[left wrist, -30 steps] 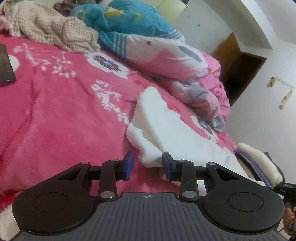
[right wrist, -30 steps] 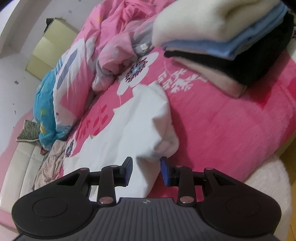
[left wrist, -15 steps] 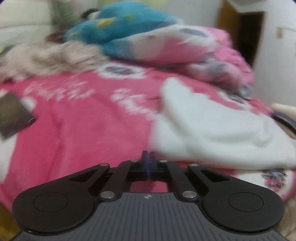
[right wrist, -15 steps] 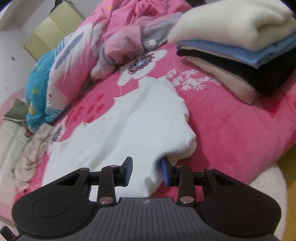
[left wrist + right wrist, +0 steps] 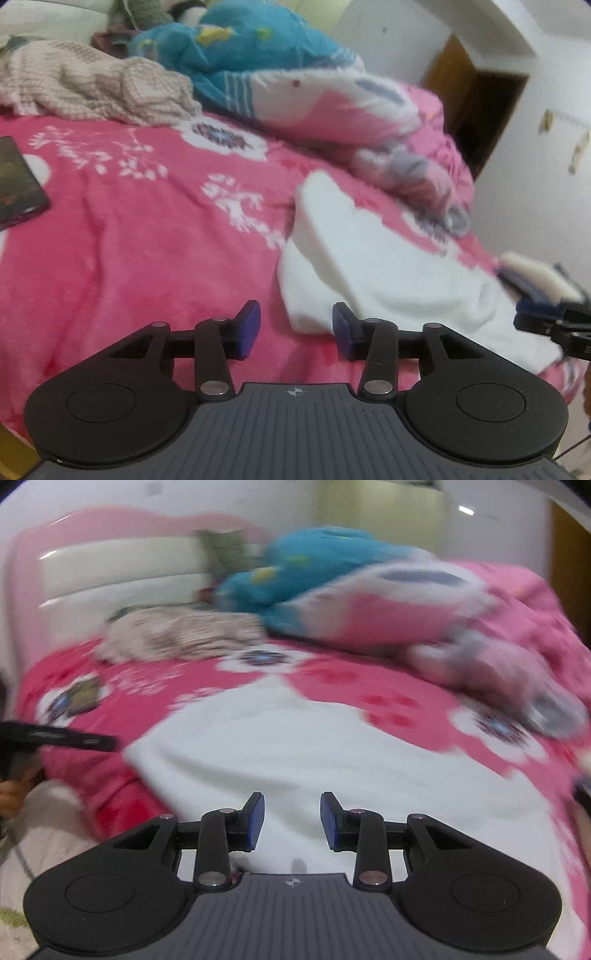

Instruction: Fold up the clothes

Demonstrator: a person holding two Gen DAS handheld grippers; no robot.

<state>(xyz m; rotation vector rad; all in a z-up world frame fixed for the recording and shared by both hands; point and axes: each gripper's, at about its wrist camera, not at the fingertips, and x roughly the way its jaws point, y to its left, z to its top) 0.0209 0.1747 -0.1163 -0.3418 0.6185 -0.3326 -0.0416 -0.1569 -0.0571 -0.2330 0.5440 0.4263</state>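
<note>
The left gripper (image 5: 295,328) is sitting released with nothing between its blue pads, hovering over the pink blanket (image 5: 129,258) just beside the near corner of the white garment (image 5: 369,266). The right gripper (image 5: 291,821) is likewise spread apart and empty, hanging over the near part of the white garment (image 5: 295,746), which is lying flattish on the blanket. Left of the garment a dark flat object (image 5: 18,184) is resting. Beyond the garment a beige knit (image 5: 92,88) and a bundled quilt (image 5: 295,85) are lying.
</note>
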